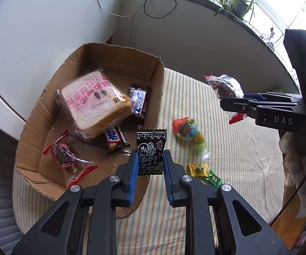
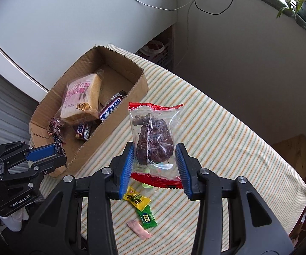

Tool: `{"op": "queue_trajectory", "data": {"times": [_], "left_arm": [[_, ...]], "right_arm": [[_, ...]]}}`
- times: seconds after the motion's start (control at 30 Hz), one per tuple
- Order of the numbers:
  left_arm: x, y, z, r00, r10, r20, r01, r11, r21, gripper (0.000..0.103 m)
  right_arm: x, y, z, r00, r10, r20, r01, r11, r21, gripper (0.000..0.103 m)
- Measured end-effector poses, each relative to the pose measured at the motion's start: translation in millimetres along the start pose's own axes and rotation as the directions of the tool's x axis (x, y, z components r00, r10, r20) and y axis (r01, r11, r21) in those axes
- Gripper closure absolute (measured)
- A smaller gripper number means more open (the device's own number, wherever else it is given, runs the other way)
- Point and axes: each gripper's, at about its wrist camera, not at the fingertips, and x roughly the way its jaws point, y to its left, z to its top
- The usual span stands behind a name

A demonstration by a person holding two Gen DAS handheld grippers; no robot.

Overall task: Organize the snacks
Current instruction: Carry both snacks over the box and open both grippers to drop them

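My left gripper is shut on a black candy packet, held above the near right corner of the cardboard box. My right gripper is shut on a clear red-edged packet with a dark brown cake, held over the striped cloth to the right of the box. Inside the box lie a wrapped slice of bread, chocolate bars and another red-edged cake packet. From the left wrist view the right gripper shows at the right with its packet.
On the striped cloth lie a jelly cup packet, a yellow candy and a green candy. A small pink wrapper lies near the front. A white wall, cables and a plant on the sill stand behind.
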Motion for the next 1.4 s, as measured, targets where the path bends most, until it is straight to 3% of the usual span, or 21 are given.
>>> {"op": "queue_trajectory", "data": {"times": [0.67, 1.27, 1.3, 1.33, 1.4], "left_arm": [[-1.3, 46.5, -6.4, 0.999, 0.022, -0.027, -0.024, 0.998, -0.058, 0.082], [-0.2, 48.9, -2.9, 0.999, 0.020, -0.029, -0.022, 0.998, -0.056, 0.082], [-0.3, 48.1, -2.5, 0.999, 0.020, -0.028, -0.021, 0.998, -0.052, 0.082], [-0.7, 47.2, -2.6, 0.999, 0.019, -0.025, -0.020, 0.999, -0.049, 0.082], [-1.1, 45.7, -1.8, 0.999, 0.023, -0.024, -0.024, 0.999, -0.043, 0.077]], "right_arm": [[40.1, 54.8, 58.1, 0.999, 0.042, -0.034, -0.045, 0.996, -0.081, 0.061], [55.1, 71.6, 72.1, 0.997, 0.053, -0.052, -0.058, 0.992, -0.112, 0.061], [54.8, 72.1, 72.7, 0.997, 0.052, -0.049, -0.057, 0.992, -0.114, 0.057], [54.3, 72.8, 73.2, 0.998, 0.048, -0.045, -0.052, 0.992, -0.115, 0.043], [52.0, 73.0, 73.8, 0.999, 0.044, -0.032, -0.047, 0.992, -0.116, 0.028]]}}
